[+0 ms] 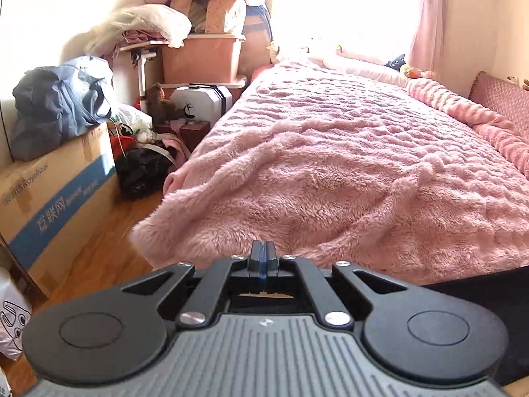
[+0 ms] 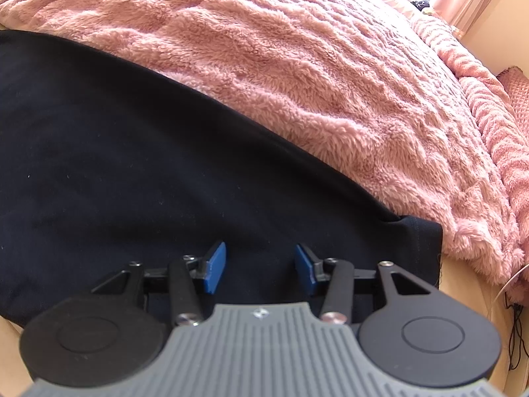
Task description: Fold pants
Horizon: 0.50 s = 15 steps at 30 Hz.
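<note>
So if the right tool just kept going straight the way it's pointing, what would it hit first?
Most likely the black pants: the right tool stands open, angled down over the dark fabric that lies on the pink blanket. How close it is remains unclear.

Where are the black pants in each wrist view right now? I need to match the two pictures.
Left wrist view: only a dark strip of the black pants at the right edge, low, beside the shut left claw.
Right wrist view: the pants fill the left and centre, under the open right claw.
Shared landmark: the pink fleece blanket.

Black linkage tool (image 2: 260, 266) w/ blue pads (image 2: 215, 266) — grey ribbed body, apparently silver screws.
</note>
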Each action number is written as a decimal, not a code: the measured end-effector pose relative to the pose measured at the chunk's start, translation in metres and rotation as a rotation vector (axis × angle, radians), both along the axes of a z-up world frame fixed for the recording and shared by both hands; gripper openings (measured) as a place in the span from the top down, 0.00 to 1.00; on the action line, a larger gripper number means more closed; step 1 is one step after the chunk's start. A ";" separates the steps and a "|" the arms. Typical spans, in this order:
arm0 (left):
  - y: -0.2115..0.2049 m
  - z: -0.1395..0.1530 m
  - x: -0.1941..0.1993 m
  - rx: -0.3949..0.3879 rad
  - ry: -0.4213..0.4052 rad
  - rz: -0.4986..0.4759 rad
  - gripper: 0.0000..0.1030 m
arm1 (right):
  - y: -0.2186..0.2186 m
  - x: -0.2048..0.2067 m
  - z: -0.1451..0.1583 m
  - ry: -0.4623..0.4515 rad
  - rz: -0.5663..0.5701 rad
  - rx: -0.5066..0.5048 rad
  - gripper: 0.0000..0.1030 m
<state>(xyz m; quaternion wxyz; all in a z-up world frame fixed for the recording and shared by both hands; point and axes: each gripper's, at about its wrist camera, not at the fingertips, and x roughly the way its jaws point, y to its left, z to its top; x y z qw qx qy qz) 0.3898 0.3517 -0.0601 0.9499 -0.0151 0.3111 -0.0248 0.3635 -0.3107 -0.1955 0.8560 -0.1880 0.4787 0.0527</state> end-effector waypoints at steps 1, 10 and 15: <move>0.003 -0.005 0.007 0.021 0.039 0.044 1.00 | 0.000 0.000 0.000 0.000 -0.001 0.000 0.58; 0.058 -0.068 0.061 -0.052 0.366 0.346 0.52 | 0.004 -0.001 -0.001 -0.004 0.003 -0.008 0.58; 0.061 -0.083 0.060 -0.054 0.424 0.397 0.85 | 0.004 -0.001 -0.001 -0.004 0.006 -0.006 0.57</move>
